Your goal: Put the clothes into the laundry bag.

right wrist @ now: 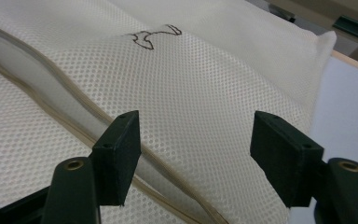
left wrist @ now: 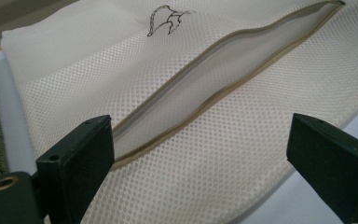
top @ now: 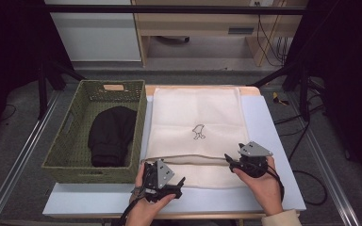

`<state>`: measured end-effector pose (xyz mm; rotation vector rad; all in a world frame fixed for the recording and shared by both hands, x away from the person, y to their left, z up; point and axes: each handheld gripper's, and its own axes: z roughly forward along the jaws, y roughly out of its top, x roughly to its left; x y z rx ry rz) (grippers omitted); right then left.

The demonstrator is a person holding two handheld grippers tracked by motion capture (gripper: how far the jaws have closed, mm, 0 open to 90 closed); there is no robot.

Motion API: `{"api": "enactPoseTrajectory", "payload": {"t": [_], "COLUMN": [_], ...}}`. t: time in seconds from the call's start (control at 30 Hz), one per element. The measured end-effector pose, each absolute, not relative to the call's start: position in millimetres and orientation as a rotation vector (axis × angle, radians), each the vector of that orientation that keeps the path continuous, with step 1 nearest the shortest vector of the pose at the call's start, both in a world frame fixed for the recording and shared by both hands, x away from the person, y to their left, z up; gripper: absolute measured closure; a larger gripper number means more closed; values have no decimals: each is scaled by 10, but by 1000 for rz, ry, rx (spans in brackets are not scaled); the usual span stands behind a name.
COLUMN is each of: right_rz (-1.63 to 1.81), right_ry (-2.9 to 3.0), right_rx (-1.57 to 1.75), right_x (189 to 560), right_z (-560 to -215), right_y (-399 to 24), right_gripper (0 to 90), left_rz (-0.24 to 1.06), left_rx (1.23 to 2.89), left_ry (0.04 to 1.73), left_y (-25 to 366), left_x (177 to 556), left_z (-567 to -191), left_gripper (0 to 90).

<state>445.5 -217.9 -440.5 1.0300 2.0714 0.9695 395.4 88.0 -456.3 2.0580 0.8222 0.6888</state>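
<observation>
The table (top: 273,141), pale blue on top, carries everything ahead of my two tools. On it, directly in front of both grippers, lies the cream mesh laundry bag (top: 195,113), flat, with a small bird outline (top: 198,132) drawn near its middle, beyond my jaws. To the left of my left gripper, just beside the bag's edge, stands the green woven basket (top: 70,136); inside it rests a black garment (top: 109,135), bunched up, well apart from either tool.

The bag's zip opening (left wrist: 214,79) runs across its near part, between my two hands, edged in tan tape and gaping slightly so that the inner layer shows. In the left gripper view it starts beside my left-hand jaw and slants away up to the right; in the right gripper view the same opening (right wrist: 51,88) passes just beside the left-hand jaw and trails off to the upper left.

My left gripper (top: 162,181) sits at the bag's near left corner. Its jaws stand wide apart over the mesh, with nothing clamped between them. My right gripper (top: 245,162) sits at the opening's right end. Its jaws are likewise parted, spanning the mesh and the opening's edge without pinching either; whether the tips touch the fabric I cannot tell.
</observation>
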Motion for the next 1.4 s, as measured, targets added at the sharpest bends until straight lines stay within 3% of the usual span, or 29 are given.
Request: {"api": "enactPoseTrajectory", "payload": {"t": [0.3, 0.57, 0.67, 0.97, 1.1, 1.4], "right_rz": [885, 826, 815, 847, 855, 747], "right_ry": [2171, 2166, 2170, 2275, 2380, 2494], "right_rx": [972, 975, 936, 787, 657, 546], "right_x": [4485, 4458, 4431, 4484, 4540, 4696], "right_z": [-4457, -4441, -4350, -4072, -4017, -4181], "right_y": [-2126, -2110, -2101, -1848, -1567, -1219], "right_gripper": [409, 334, 402, 460, 563, 577], "left_rz": [665, 674, 680, 674, 665, 641], "left_rx": [2073, 2075, 2080, 2098, 2113, 2100], "left_ry": [831, 843, 838, 825, 816, 842], "left_y": [930, 982, 980, 964, 962, 980], "left_x": [3976, 3994, 3990, 3972, 3969, 3992], "left_z": [-4579, -4582, -4586, -4592, -4599, -4623], "left_gripper": [115, 126, 145, 233, 267, 283]}}
